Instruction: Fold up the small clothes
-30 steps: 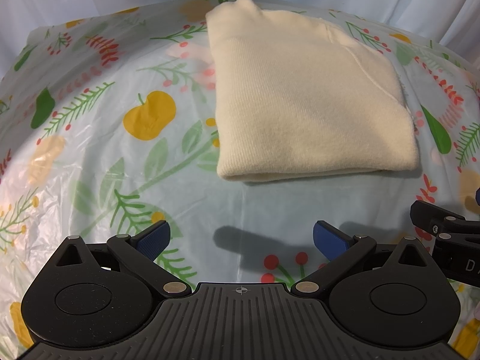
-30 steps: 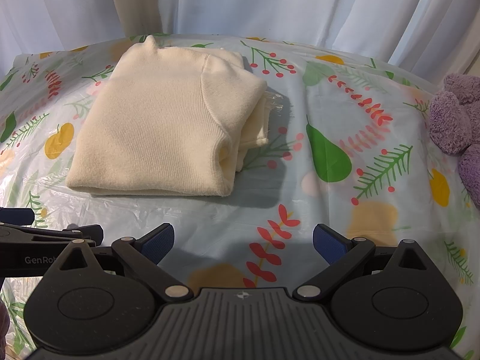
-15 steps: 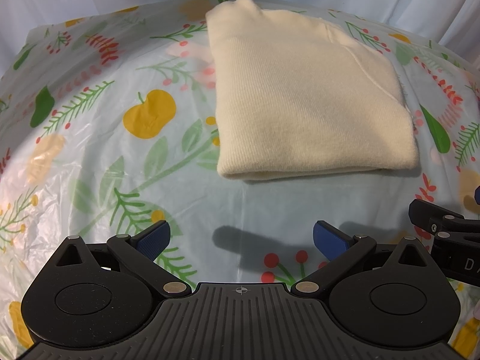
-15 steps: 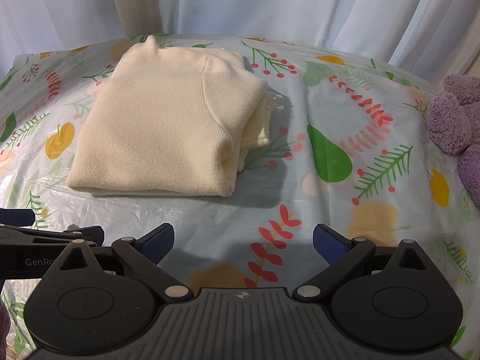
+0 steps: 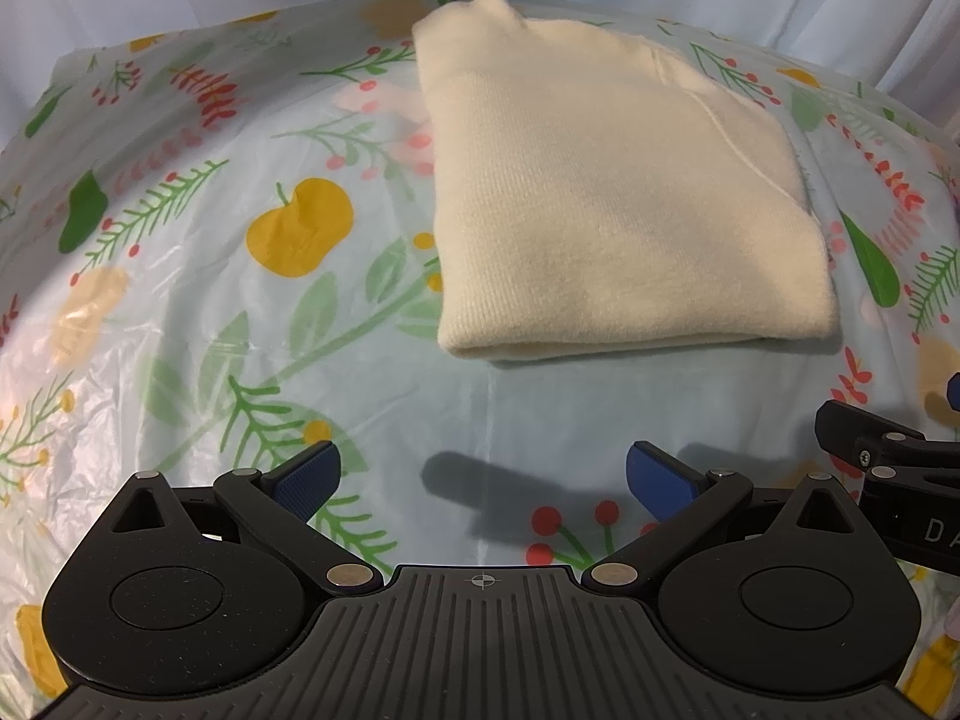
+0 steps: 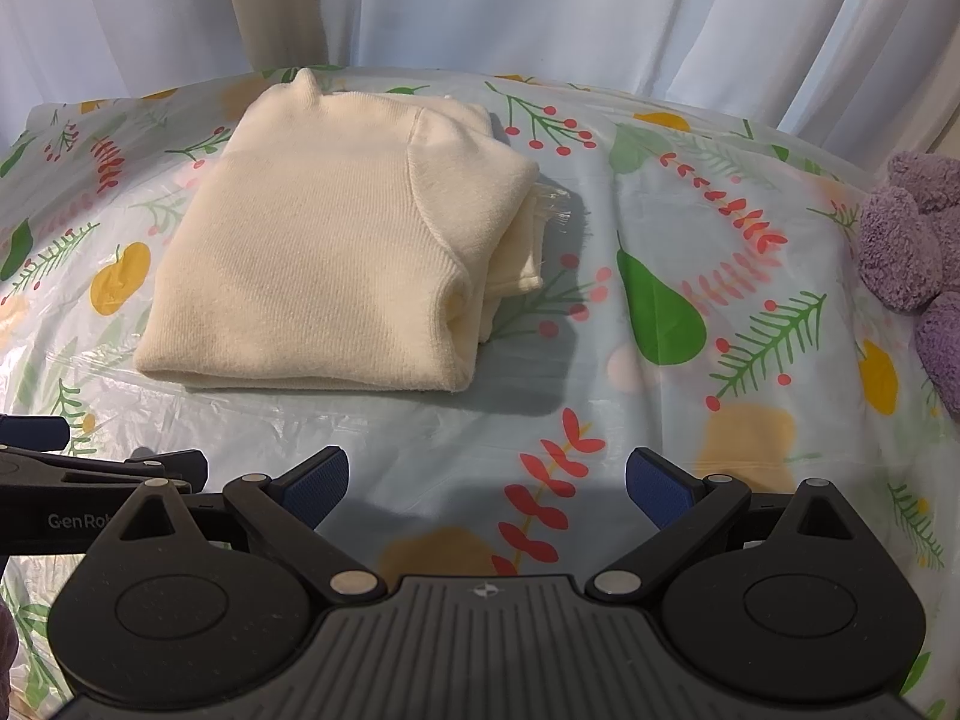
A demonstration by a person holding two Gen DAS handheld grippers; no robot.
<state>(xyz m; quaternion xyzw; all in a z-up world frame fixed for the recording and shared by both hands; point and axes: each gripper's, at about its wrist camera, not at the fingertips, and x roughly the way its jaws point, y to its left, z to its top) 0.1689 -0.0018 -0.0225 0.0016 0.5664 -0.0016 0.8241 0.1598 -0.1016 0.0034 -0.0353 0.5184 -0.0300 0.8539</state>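
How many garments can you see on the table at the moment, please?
2. A folded cream sweater lies on the floral tablecloth ahead of both open tools. A fuzzy purple garment sits at the right edge, cut off by the frame, so more may be hidden there.

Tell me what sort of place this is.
Probably a home-style room set up for folding laundry. A table under a plastic fruit-and-leaf tablecloth holds a folded cream sweater, pale curtains hang behind, and a fuzzy purple item lies at the right edge.

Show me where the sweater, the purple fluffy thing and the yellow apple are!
sweater (image 6: 312, 276), right wrist view, middle of its folded top.
purple fluffy thing (image 6: 900, 252), right wrist view, rounded lobe.
yellow apple (image 5: 298, 227), left wrist view, middle of the print.
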